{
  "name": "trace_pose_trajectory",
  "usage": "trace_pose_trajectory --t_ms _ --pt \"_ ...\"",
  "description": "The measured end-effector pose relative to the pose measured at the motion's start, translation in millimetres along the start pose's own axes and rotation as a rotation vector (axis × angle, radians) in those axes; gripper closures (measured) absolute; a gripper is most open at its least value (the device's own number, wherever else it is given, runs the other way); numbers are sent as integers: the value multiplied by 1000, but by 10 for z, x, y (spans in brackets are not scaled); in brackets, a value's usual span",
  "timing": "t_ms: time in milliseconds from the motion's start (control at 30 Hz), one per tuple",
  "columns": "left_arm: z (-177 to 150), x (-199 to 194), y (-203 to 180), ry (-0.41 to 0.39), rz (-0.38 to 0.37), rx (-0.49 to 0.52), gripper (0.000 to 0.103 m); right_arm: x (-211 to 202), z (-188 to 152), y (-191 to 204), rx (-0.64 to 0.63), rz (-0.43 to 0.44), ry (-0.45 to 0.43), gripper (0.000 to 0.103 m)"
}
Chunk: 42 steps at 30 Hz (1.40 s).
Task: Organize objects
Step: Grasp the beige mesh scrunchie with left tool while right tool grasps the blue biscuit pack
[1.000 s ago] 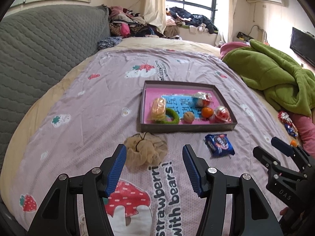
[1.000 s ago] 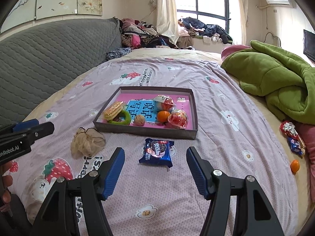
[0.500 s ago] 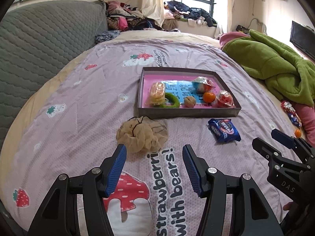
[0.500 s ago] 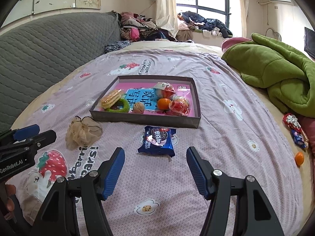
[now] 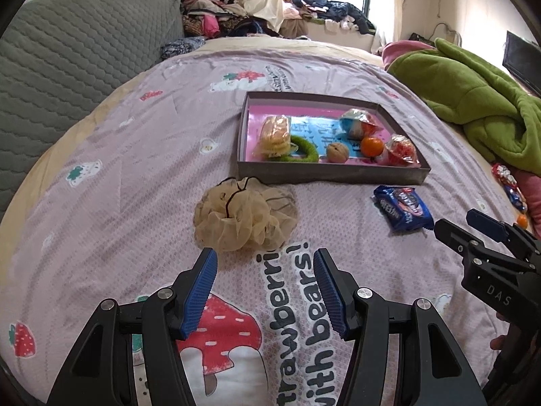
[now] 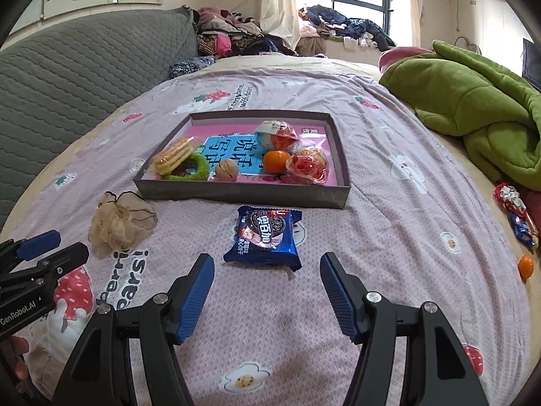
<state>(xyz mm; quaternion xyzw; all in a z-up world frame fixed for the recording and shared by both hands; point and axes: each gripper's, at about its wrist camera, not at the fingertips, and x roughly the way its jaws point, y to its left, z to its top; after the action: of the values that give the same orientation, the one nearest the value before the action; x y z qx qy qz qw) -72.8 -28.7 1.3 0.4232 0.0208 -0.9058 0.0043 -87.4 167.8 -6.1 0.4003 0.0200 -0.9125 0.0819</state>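
Note:
A beige mesh scrunchie (image 5: 245, 215) (image 6: 121, 221) lies on the lilac bedspread, just ahead of my left gripper (image 5: 265, 264), which stands open and empty. A blue cookie packet (image 6: 263, 237) (image 5: 402, 208) lies just beyond my right gripper (image 6: 267, 264), also open and empty. Behind both sits a shallow grey tray (image 5: 331, 174) (image 6: 243, 196) with a pink floor. It holds wrapped biscuits (image 5: 275, 132), a green ring (image 5: 304, 149), a walnut (image 5: 337, 151), an orange (image 5: 372, 145) and two wrapped round sweets.
A green blanket (image 6: 473, 108) is heaped at the right. Near it lie wrapped candies (image 6: 515, 213) and a loose small orange (image 6: 525, 265). A grey quilted headboard (image 5: 67, 54) runs along the left. Clothes are piled under the window (image 6: 263, 39).
Both grippers have sunk toward the bedspread, so the scrunchie and the cookie packet look larger and closer. Neither gripper's jaws changed, and no object moved.

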Motion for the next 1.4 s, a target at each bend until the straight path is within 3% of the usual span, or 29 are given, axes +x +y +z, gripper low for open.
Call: trace_pose_trajectory --t_ms 1400 --pt "285 1108 298 61 -35 -74 42 943 133 7 43 12 116 38"
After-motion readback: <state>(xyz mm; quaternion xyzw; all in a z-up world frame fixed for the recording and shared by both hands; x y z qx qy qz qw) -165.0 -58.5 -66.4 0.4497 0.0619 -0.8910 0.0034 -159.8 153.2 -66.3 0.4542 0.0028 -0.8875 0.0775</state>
